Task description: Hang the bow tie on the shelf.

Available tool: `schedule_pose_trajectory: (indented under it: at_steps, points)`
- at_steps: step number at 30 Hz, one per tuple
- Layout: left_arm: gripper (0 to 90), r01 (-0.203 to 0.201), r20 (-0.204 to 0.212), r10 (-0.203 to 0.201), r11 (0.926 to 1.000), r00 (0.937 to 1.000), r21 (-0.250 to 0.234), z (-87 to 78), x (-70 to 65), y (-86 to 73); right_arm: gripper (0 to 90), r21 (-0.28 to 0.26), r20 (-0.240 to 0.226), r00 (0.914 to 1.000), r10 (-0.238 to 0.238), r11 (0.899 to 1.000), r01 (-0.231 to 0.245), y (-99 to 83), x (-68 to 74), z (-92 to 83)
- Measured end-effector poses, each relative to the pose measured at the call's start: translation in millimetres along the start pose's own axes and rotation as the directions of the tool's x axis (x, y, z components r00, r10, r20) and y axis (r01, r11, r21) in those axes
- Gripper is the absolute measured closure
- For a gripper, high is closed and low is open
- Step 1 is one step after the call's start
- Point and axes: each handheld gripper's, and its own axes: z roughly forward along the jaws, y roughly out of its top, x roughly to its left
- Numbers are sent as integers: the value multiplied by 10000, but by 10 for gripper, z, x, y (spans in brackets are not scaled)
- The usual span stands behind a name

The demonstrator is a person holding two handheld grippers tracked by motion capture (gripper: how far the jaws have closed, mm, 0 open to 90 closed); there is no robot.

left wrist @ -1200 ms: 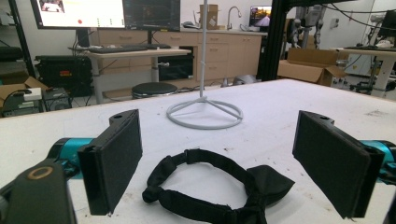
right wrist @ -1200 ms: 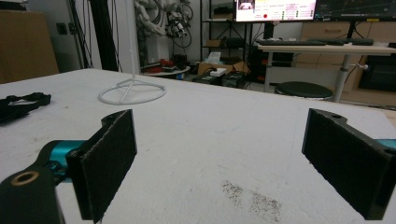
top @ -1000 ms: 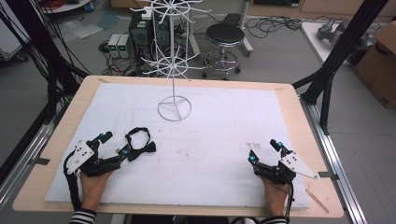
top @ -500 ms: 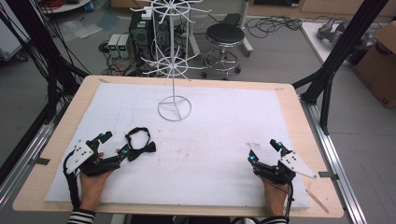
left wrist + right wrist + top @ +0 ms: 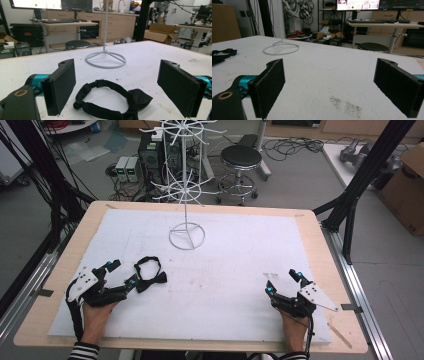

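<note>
My left hand-held gripper [image 5: 122, 274] rests on the worktop [image 5: 45, 285] with its jaws spread wide and nothing between the pads; my right hand-held gripper [image 5: 283, 281] sits well apart on the other side, also spread and empty. I judge this as the approach before a pickup. The black bow tie [image 5: 113, 103] lies flat just ahead of the left jaws, its strap looped toward the white wire stand [image 5: 186, 236]. Next I would ease forward and close on the strap.
</note>
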Motion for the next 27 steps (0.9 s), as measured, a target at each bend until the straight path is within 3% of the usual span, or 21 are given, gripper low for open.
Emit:
schedule_pose_trajectory:
  at_steps: [7,11,17,19,20,21,22,23,24,25,27]
  points:
    - [159,3,419,-30,9979,9991,648,36,18,201,92,-33,20,10000,0,10000,0,1,-7,2]
    - [157,-315,654,227,9901,9976,1366,100,5,317,91,-13,5,10000,63,10000,-63,0,-7,0]
    - [157,-634,1008,440,9782,9939,1979,195,-28,439,91,-1,11,10000,83,10000,-83,1,-6,0]
    - [157,-820,1177,549,9675,9915,2393,235,-34,469,92,-6,18,10000,65,10000,-65,0,-6,0]
    - [158,-1058,1339,692,9515,9886,2890,274,-44,491,91,-27,13,10000,17,10000,-16,0,-8,2]
    - [157,-1058,1339,692,9515,9886,2890,274,-44,491,91,-27,13,10000,17,10000,-16,0,-8,2]
    - [158,-1379,1487,928,9336,9845,3308,313,-59,513,92,-11,25,10000,59,10000,-59,1,-6,0]
    - [158,-1379,1487,928,9336,9845,3308,313,-59,513,92,-11,25,10000,59,10000,-59,1,-6,0]
    - [158,-1665,1634,1129,9155,9801,3664,356,-72,539,91,-8,14,10000,72,10000,-72,0,-7,0]
    - [158,-1665,1634,1129,9155,9801,3664,356,-72,539,91,-8,14,10000,72,10000,-72,0,-7,0]
    - [158,-1857,1800,1225,8999,9760,3946,392,-85,560,92,-9,28,10000,61,10000,-61,0,-6,1]
